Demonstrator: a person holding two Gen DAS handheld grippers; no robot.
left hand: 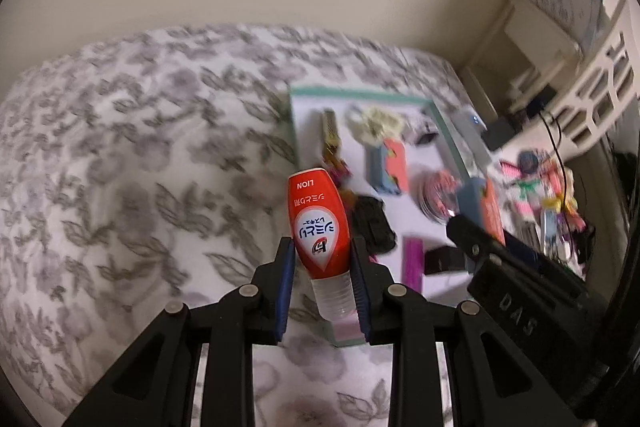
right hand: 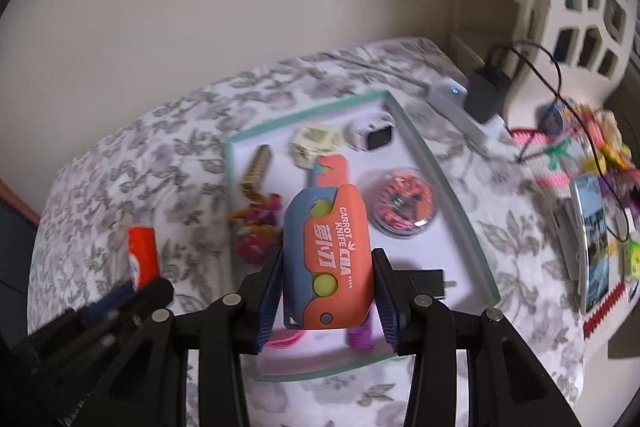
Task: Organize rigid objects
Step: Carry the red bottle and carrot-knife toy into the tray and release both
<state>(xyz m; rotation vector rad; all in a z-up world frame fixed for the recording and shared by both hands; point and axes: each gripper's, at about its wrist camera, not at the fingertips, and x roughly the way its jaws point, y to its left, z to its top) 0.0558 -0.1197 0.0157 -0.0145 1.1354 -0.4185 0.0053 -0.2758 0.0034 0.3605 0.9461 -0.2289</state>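
My left gripper [left hand: 322,259] is shut on a red and white bottle [left hand: 318,219] with a clear cap, held above the flowered bedspread beside the tray. My right gripper [right hand: 328,283] is shut on an orange and blue carrot knife toy [right hand: 326,259], over the white tray with a green rim [right hand: 460,203]. In the right wrist view the bottle [right hand: 142,257] and left gripper show at lower left. In the left wrist view the right gripper [left hand: 480,227] with the toy [left hand: 486,207] shows at right, over the tray [left hand: 356,93].
The tray holds a second carrot knife toy [right hand: 332,169], a gold comb [right hand: 258,165], a round clear case [right hand: 404,203], a small white device [right hand: 370,133], a purple item [right hand: 358,339] and a black adapter [right hand: 424,283]. A charger, cable, phone [right hand: 594,239] and a white basket [right hand: 588,7] lie right.
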